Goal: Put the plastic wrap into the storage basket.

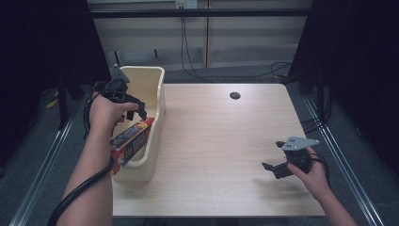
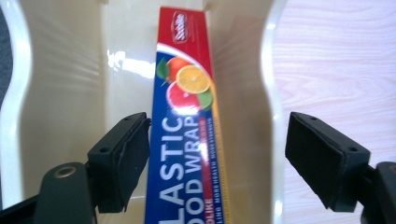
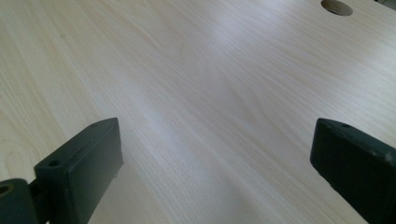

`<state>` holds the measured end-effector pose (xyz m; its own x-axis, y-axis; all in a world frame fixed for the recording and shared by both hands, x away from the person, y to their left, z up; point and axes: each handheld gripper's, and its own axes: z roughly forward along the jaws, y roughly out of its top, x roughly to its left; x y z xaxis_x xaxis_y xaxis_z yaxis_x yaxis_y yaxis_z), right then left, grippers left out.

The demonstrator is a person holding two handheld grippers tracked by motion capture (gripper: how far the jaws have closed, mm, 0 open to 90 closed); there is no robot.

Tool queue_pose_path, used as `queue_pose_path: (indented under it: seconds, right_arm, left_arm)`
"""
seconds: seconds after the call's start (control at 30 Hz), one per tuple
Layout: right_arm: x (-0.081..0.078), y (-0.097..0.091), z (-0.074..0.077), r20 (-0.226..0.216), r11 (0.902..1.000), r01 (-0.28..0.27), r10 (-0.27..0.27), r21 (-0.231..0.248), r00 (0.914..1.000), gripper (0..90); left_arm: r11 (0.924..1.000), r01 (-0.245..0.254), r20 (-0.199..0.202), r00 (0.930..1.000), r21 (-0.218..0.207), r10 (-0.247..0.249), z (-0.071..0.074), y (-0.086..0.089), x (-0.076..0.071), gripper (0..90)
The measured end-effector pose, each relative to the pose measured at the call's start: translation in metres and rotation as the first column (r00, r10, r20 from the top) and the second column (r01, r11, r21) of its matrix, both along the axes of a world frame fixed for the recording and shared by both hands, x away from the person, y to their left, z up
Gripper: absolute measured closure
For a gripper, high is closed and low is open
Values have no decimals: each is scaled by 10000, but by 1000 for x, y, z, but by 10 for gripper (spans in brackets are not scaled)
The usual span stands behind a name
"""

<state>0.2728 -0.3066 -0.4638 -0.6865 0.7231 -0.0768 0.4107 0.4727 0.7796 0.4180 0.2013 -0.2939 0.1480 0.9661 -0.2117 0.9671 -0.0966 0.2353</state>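
A cream plastic bin (image 1: 149,89) sits at the left edge of the wooden surface (image 1: 221,141), running from near to far. Inside it lies a long box of plastic food wrap (image 1: 129,141), red and blue with citrus fruit printed on it, tilted so its far end rests up against the bin's right wall.

The left tool (image 1: 135,111) hangs over the bin, just above the far end of the box. In the left gripper view its jaws stand wide apart: the box (image 2: 184,140) lies between them, close against the left jaw, though whether that jaw actually touches it is hard to tell, and the right jaw is well clear of it. The tool grips nothing.

The right tool (image 1: 273,168) is held low over the near right part of the surface, well apart from the bin. Its jaws are spread wide too, with only bare wood (image 3: 196,93) between them. A round hole (image 1: 235,95) marks the far side of the surface.
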Motion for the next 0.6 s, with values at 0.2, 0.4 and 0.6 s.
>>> queue_pose_path:
  seconds: [0.2, 0.4, 0.6]
  right_arm:
    - [-1, -1, 2, 59, 9999, 65, -66, 84, 10000, 22]
    - [-2, -1, 2, 67, 9999, 58, -59, 106, 10000, 22]
    - [-2, -1, 2, 90, 9999, 24, -25, 125, 10000, 22]
  left_arm:
    - [9992, 394, 193, 9990, -77, -392, 12, -15, 1, 191]
    - [9984, 549, 305, 9981, -168, -544, 15, -26, 4, 177]
    - [9959, 871, 492, 9951, -239, -858, 16, -43, 5, 155]
